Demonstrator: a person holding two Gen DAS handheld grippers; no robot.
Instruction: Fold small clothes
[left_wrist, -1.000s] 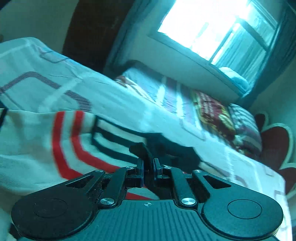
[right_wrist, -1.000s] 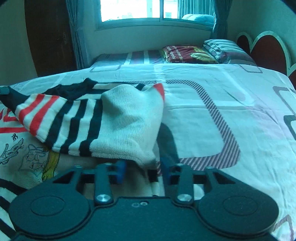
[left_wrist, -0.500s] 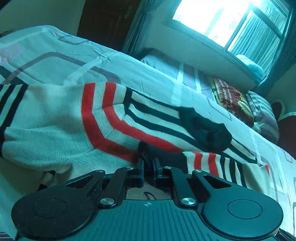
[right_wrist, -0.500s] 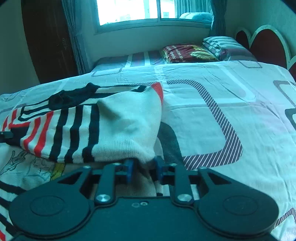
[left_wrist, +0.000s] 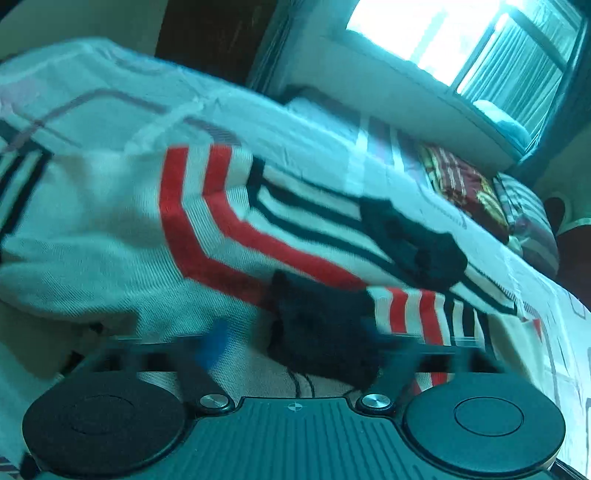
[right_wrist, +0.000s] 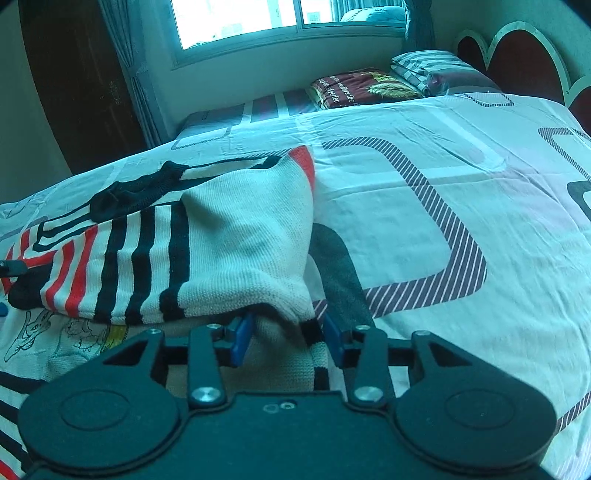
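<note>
The striped knitted sweater (right_wrist: 236, 236) is seen spread over the patterned bedsheet (right_wrist: 461, 206), folded over on itself, with white body, black bands and red bands. In the right wrist view, the right gripper (right_wrist: 286, 341) is shown low over the bed, its jaws opening. A white edge of the sweater is seen hanging between the 2 blue pads (right_wrist: 240, 339), and a gap is visible on each side, so the fabric is no longer pressed. Ahead and to the left of this gripper, the black collar (right_wrist: 136, 192) is laid on top of the fold. A printed cartoon drawing on a second garment (right_wrist: 55, 332) is visible under the sweater, to the gripper's left.

In the left wrist view, the left gripper (left_wrist: 295, 347) is blurred by motion, with its jaws opening. A black cuff (left_wrist: 321, 328) is seen between the spread fingers, and no pad is seen pressing on it. Red chevron bands are seen just ahead of this gripper. Farther ahead, 2 pillows (right_wrist: 406, 81) are seen beneath a bright window (right_wrist: 236, 18).
</note>
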